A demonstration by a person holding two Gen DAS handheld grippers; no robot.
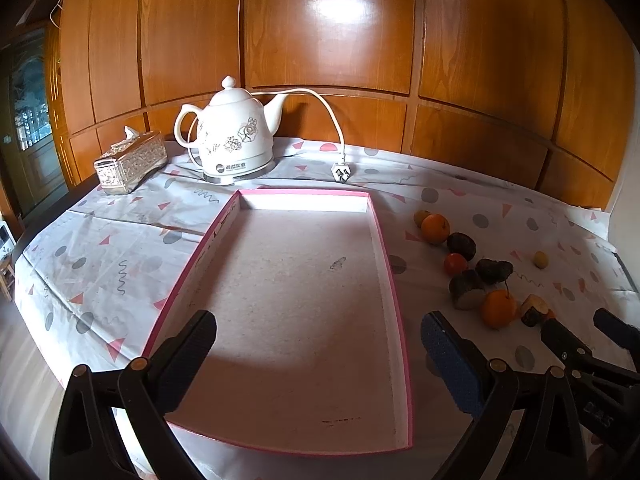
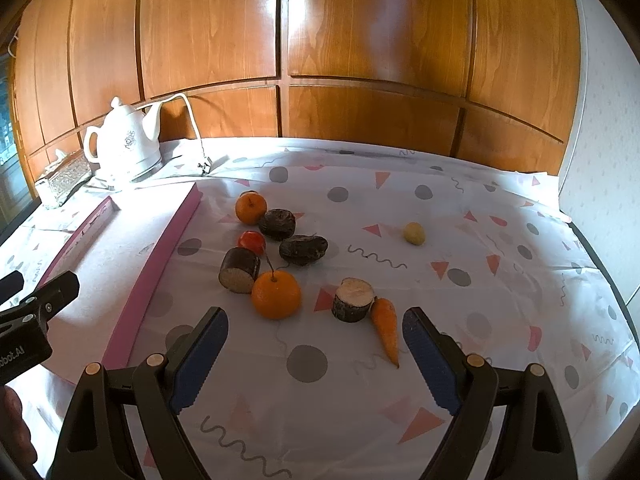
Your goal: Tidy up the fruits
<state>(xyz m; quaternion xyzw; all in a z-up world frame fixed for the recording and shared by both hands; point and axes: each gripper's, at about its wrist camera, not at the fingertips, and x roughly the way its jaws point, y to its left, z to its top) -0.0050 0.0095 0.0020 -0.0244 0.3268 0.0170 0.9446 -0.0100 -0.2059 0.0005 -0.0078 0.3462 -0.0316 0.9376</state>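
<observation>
patterned tablecloth [image 2: 400, 208], wood-panelled wall [image 2: 360, 40], possibly cabinets

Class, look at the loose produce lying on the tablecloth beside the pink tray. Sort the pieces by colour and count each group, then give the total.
Orange, round: 2
Orange carrot: 1
Red, round: 1
Small yellow: 1
Dark brown-black, two with a pale cut face: 4
Total: 9
A tenth, yellowish piece shows behind the far orange in the left wrist view only.
</observation>
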